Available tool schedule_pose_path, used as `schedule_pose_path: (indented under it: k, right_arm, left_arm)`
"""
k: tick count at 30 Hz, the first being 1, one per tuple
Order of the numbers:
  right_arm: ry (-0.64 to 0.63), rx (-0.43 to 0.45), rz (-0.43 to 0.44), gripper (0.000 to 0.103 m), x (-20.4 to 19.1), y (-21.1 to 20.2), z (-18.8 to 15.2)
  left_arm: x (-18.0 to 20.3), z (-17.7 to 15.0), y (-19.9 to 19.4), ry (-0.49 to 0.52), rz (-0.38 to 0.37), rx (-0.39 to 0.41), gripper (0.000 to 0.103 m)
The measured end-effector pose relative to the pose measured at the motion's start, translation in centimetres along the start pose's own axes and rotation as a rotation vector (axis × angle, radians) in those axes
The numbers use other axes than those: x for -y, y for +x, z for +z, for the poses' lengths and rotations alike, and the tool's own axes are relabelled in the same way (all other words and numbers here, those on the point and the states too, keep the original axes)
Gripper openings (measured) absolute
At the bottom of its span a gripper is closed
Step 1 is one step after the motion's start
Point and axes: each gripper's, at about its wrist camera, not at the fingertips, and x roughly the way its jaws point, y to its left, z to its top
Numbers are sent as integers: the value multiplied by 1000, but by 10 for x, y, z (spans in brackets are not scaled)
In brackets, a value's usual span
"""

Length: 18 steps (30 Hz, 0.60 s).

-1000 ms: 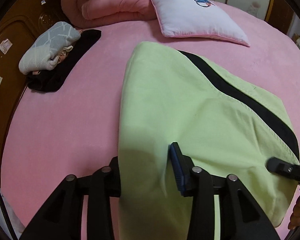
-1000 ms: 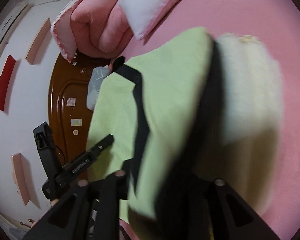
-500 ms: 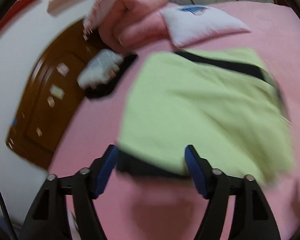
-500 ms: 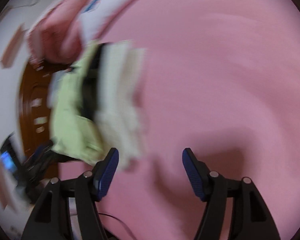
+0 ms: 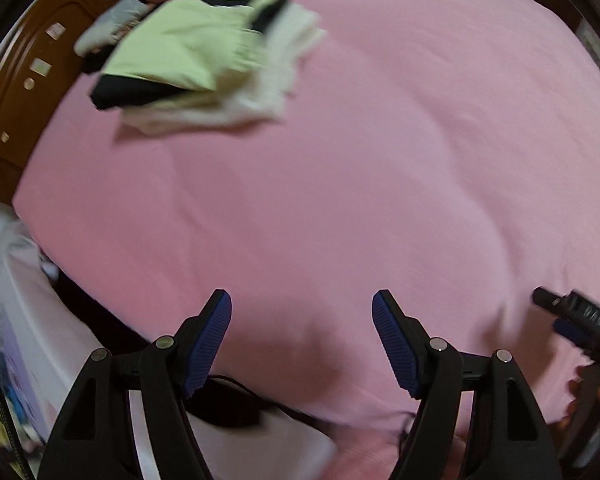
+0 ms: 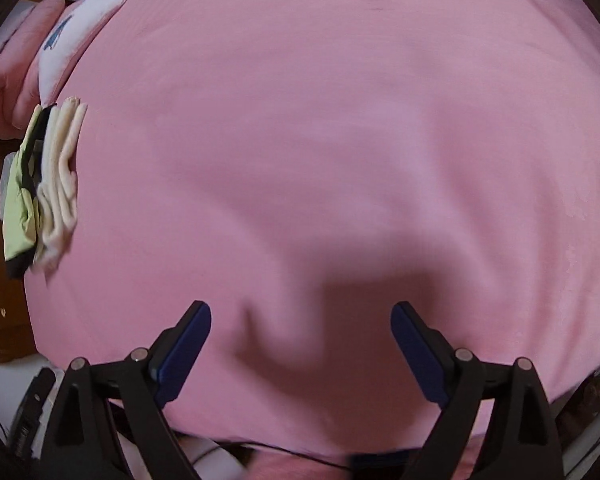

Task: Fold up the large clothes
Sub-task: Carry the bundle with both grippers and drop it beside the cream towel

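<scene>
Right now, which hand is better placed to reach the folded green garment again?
Probably left. In its view the folded green garment sits ahead to the upper left; in the right view it lies at the far left edge. Both the left gripper and right gripper are open and empty.

The left tool is spread wide, its two blue-padded fingers well apart with nothing between them, angled downward. The right tool is likewise spread wide, with dark blue pads apart and nothing gripped, pointing down and forward. In the left wrist view the right tool shows at the right edge, blurred, with part of the hand that carries it just below; its fingers cannot be made out there.
</scene>
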Motion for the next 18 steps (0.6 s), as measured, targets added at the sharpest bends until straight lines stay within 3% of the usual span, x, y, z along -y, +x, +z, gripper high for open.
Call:
schedule_pose_path:
  k: [2,5,8,12,15,18]
  right_arm:
    - [5,19,9,92,32,-16,-13]
    - [6,66,-3,93,92,-47,-34]
    - [-44,156,-116,93,148,-91,-55]
    - [-128,193,-261,93,195,-135,-70]
    - [-112,192,-251,93,225,-172,-82]
    - [-107,204,-235,93,223,-197,-92]
  left_arm:
    - [32,-23,-12,7,-17,-4,71]
    - [92,-57,-28,52,34,-6,72]
    - [146,-83,-36,88,-55,-93,72]
    - [198,-110,-62,108,-105,-126,72]
    - [233,-127,-87,190,-111,-98,73]
    - [256,-135,-107,271,-110,-81,73]
